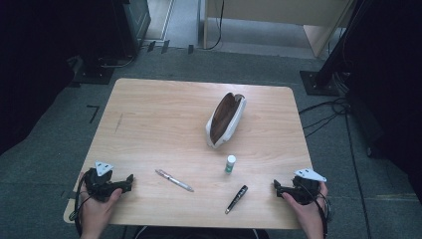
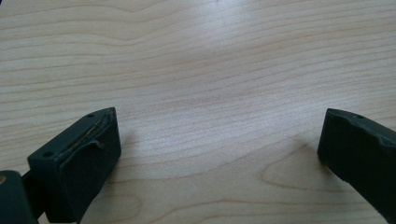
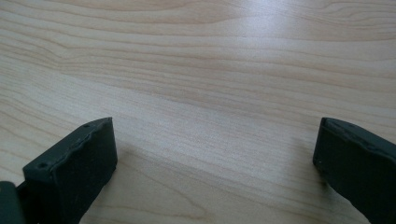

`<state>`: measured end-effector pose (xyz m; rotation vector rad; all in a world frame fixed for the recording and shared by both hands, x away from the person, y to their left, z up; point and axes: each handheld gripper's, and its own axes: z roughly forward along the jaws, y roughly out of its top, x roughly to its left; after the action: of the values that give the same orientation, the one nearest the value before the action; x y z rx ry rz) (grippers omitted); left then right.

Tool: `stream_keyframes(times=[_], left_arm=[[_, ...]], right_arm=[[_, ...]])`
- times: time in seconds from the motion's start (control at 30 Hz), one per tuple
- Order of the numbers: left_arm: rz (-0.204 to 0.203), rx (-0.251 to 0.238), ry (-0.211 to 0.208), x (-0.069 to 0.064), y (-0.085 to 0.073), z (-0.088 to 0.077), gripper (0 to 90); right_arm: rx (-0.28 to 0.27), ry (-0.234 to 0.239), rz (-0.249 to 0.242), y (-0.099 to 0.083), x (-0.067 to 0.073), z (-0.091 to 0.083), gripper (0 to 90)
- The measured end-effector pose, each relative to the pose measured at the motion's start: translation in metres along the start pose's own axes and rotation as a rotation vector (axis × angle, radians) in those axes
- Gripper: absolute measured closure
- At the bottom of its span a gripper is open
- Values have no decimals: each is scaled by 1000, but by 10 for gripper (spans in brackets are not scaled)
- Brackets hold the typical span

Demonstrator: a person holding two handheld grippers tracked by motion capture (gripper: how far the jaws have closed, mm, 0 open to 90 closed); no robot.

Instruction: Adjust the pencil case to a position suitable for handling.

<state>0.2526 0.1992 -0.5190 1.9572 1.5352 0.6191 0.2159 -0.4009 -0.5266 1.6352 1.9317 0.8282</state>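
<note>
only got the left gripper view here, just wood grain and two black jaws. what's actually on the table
Observer: An open white pencil pouch with a dark brown lining lies past the middle of the light wooden table.
Operator: anything close to my left gripper
Observer: A silver pen lies on the wood nearest the left gripper, apart from it.
Operator: and the other side
Observer: A black pen lies between the silver pen and the right gripper; a small white tube with a green label stands upright just beyond it.
Operator: right gripper holding anything
Observer: No. In the right gripper view its jaws stand wide apart with bare wood between them.
</note>
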Motion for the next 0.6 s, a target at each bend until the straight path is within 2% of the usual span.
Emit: stream_keyframes(times=[0.1, 0.17, 0.2, 0.23, 0.47, 0.6], left_arm=[[0, 0, 0, 0, 0, 0, 0], [0, 0, 0, 0, 0, 0, 0], [0, 0, 0, 0, 0, 0, 0], [0, 0, 0, 0, 0, 0, 0], [0, 0, 0, 0, 0, 0, 0], [0, 0, 0, 0, 0, 0, 0]], right_arm=[[-1, -5, 5, 0, 1, 0, 4], [-18, -23, 3, -1, 4, -3, 72], [-39, -49, -17, -1, 9, -6, 128], [-39, -49, -17, -1, 9, -6, 128], [-55, -25, 2, 9, 17, -13, 129], [-77, 6, 17, 18, 24, -18, 132]])
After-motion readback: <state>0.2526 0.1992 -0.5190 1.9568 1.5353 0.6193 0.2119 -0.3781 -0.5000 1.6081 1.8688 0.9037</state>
